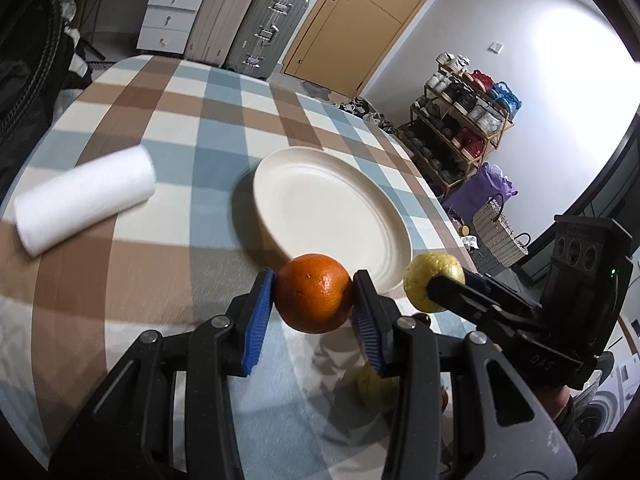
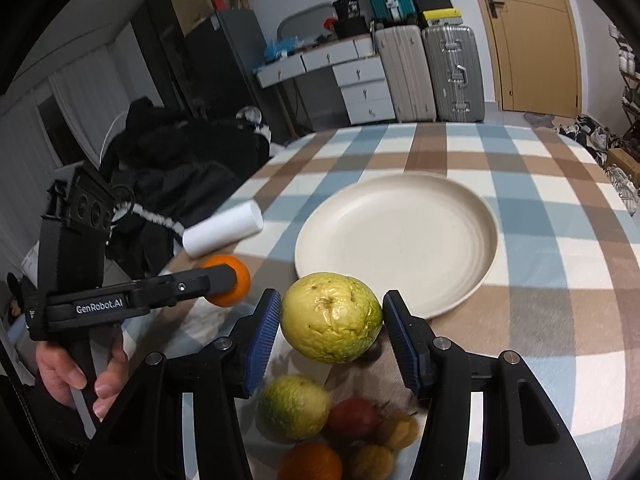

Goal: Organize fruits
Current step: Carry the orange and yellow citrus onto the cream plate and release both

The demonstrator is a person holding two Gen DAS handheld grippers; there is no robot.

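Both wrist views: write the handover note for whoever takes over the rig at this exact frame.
Left gripper: shut on the orange, held above the cloth just short of the plate.
Right gripper: holds the yellow-green fruit in the air near the plate's front rim; a small gap shows at one pad.
Done: nothing lies on the plate yet.
Left: set both fruits on the plate, then fetch the fruit pile below the right jaws.
The paper roll lies aside, untouched.
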